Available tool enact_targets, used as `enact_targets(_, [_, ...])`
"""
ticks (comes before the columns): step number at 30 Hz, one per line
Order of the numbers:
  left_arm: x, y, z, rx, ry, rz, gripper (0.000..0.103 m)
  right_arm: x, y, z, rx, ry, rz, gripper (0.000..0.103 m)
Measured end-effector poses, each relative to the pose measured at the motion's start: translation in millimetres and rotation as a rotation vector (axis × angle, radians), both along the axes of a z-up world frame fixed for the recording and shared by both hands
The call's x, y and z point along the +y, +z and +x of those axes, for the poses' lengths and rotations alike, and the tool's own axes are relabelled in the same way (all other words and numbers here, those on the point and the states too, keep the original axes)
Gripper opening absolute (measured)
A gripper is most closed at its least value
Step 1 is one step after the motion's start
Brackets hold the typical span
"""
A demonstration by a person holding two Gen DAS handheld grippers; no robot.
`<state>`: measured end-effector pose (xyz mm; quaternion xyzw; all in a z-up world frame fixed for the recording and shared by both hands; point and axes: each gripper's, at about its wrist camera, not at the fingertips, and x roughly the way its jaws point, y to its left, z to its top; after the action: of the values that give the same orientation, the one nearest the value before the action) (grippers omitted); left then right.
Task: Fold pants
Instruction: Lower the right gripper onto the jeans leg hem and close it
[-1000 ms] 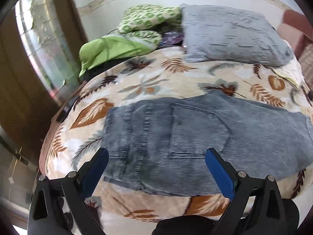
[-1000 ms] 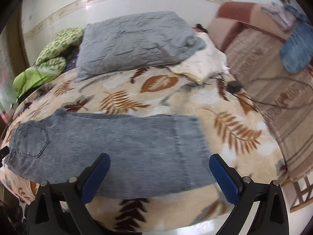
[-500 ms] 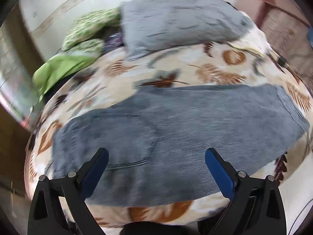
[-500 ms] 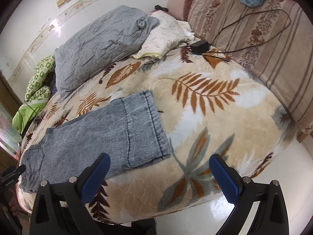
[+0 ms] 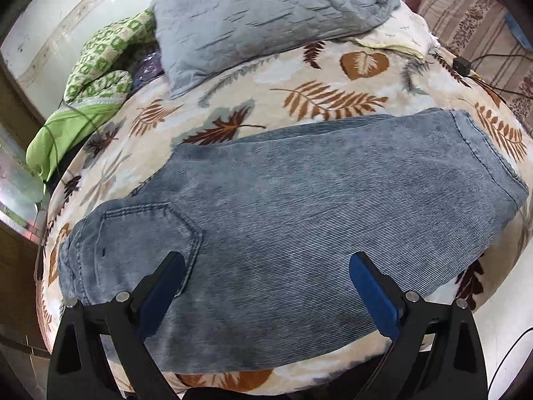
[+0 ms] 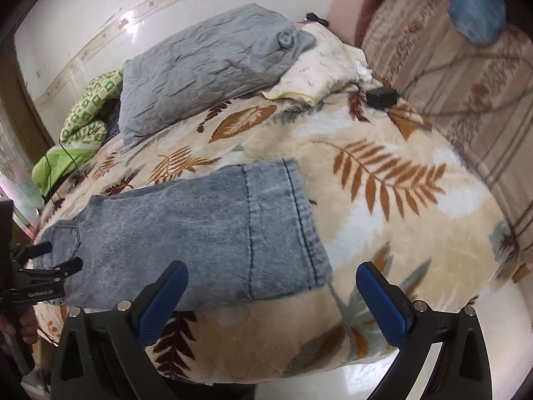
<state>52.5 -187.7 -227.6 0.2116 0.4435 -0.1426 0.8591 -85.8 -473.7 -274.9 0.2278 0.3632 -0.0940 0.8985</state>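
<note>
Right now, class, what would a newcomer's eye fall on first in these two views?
The grey-blue jeans lie flat along the near edge of a leaf-print blanket, back pocket towards the left. Both grippers, left and right, hover open above them. Behind, a grey pillow lies by the wall.

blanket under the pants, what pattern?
Cream blanket with brown, orange and grey-blue leaf and fern prints. Clearest in the right wrist view, beside the pants.

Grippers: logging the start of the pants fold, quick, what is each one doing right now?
Left gripper: open, holding nothing, over the pants near the pocket end.
Right gripper: open, holding nothing, near the hem end.
</note>
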Motion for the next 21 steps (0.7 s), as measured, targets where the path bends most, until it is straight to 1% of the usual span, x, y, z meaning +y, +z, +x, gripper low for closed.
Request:
enact_targets(1, [-5.3, -0.3, -0.5, -0.003, -0.012, 0.006, 0.099, -5.1, -3.9, -2.5, -0.009, -0.002, 0.033, 0.102])
enact_targets(4, [-22.5, 1.7, -2.1, -0.013, -0.05, 0.01, 0.099, -16.7, -16.5, -8.2, -0.039, 0.012, 0.174, 0.093])
enact_targets(6, [-33.4, 3.7, -2.1, -0.017, -0.074, 0.003, 0.099, -19.0, -23.1, -9.8, -0.051, 0.015, 0.229, 0.09])
enact_targets(10, [-52.7, 2.2, 1.0, -0.046, -0.109, 0.008, 0.098, -19.8, -32.0, -9.4, -0.066, 0.023, 0.292, 0.083])
enact_targets(12, [-58.6, -1.3, 4.8, -0.043, -0.109, 0.014, 0.097, -21.8, -36.7, -6.9, -0.057, 0.009, 0.31, 0.081])
enact_targets(17, [-60.6, -12.4, 13.0, -0.012, -0.085, 0.02, 0.097, -31.6, -50.5, -3.0, -0.055, -0.016, 0.385, 0.081])
enact_targets(21, [-56.1, -22.7, 20.9, 0.038, -0.051, 0.02, 0.097, -33.2, -58.7, 7.3, -0.04, -0.02, 0.403, 0.081])
